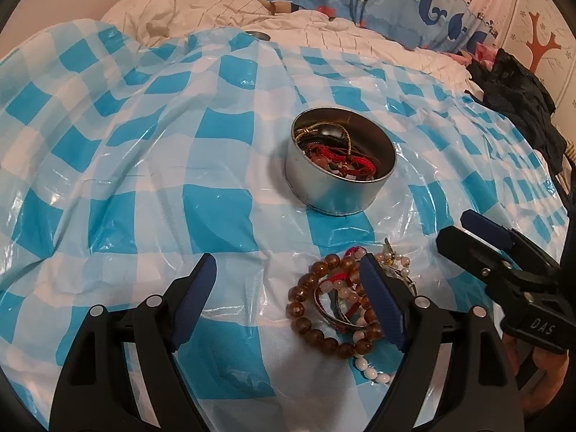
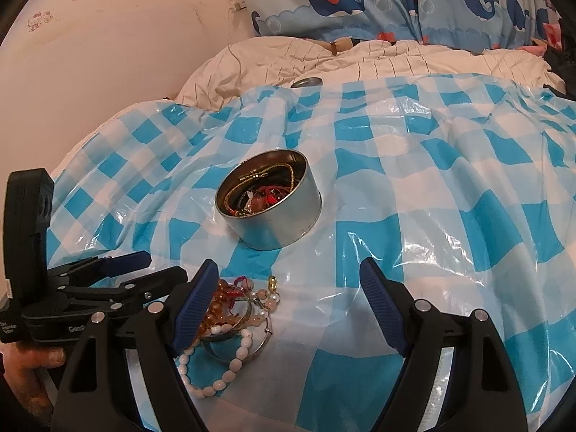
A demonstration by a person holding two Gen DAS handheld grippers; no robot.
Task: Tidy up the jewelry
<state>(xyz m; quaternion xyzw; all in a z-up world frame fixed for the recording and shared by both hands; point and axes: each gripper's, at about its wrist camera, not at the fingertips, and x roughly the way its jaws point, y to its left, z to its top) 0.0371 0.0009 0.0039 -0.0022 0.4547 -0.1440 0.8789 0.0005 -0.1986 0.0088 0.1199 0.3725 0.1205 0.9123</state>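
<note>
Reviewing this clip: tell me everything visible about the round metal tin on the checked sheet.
The round metal tin is a low, silvery cylinder with plain, dull-shiny walls and no lid on it. It stands upright and open on the blue-and-white checked plastic sheet, beyond the loose pile of bracelets. Inside lies a tangle of jewelry: red cord pieces, a gold-coloured chain, dark bands and a few beads, filling it only partway. Neither hand-held gripper touches it; only the sheet beneath does.
</note>
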